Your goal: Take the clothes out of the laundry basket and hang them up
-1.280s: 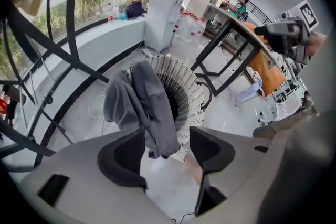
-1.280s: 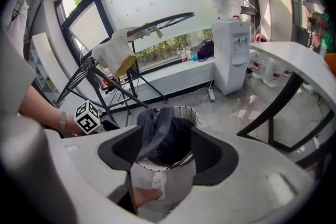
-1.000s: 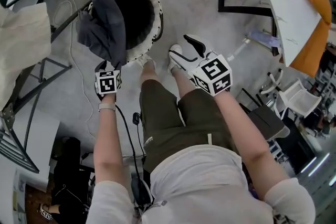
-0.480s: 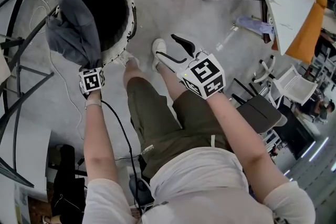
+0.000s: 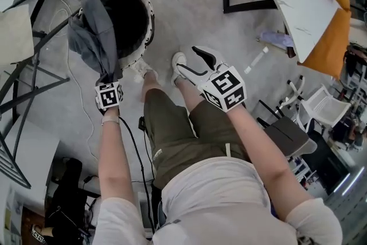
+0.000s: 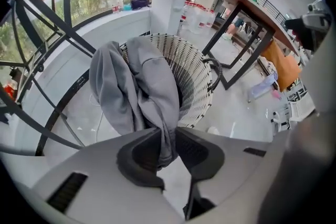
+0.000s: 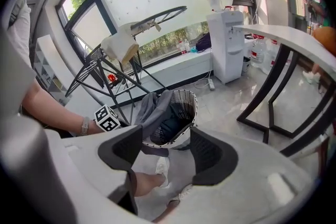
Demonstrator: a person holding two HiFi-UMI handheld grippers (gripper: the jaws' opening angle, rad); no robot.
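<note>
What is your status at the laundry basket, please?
Left tool just closed on grey garment. Right tool open, empty. Garment draped over basket rim, not yet lifted clear. Black metal frame close beside basket.

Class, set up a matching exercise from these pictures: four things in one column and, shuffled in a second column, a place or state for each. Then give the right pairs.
Things
1. grey garment
2. laundry basket
3. left hand-held gripper
4. right hand-held gripper

Places or states
A. jaws apart, nothing between them
B. white, woven, standing on the floor
C. hanging over a rim
D. shut on cloth

Pairs: 1-C, 2-B, 3-D, 4-A

Note: the left hand-held gripper's jaws have just been closing, with the grey garment between them.
</note>
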